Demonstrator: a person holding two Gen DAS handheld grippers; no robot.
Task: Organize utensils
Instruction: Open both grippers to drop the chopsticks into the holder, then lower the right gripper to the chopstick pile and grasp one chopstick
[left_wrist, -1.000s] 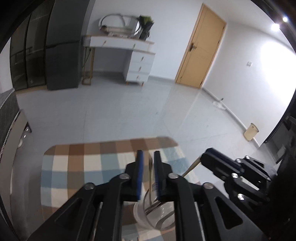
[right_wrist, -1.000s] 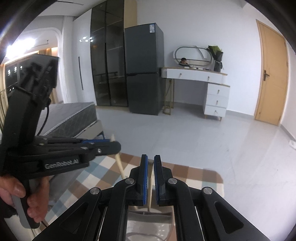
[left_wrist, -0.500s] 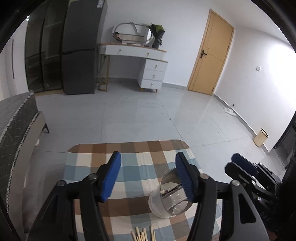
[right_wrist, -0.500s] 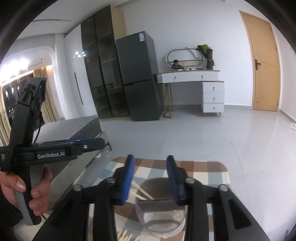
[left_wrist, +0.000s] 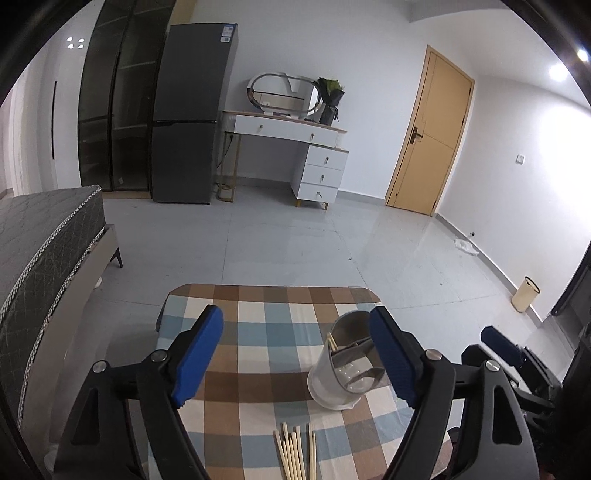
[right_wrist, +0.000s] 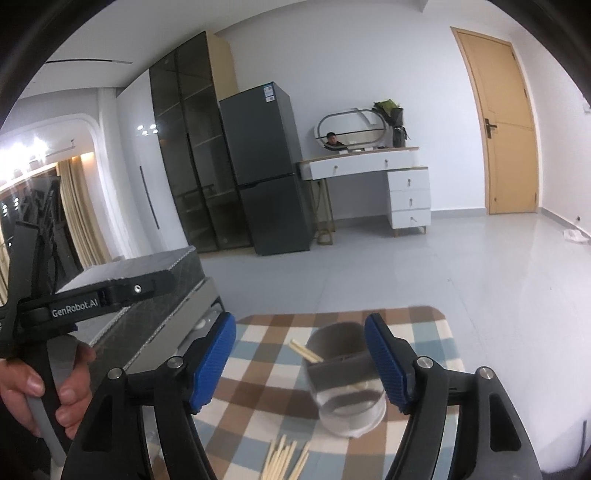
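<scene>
Brown, blue and cream checked tablecloth (left_wrist: 258, 369), pale wooden chopsticks (left_wrist: 295, 454), grey holder (left_wrist: 347, 365), blue-padded black claw (left_wrist: 295, 354).

We can read "GenRobot.AI" in white letters on the black side of the left gripper (right_wrist: 75, 306). The fridge (right_wrist: 266, 166) has a small blue and white sticker near its top, but its words are too tiny for us to read.

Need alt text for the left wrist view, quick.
Left hand-held gripper, jaws opening and empty, above a checked tablecloth. Beyond its fingers, a clear plastic holder contains a few wooden chopsticks; more loose chopsticks lie nearer.
</scene>
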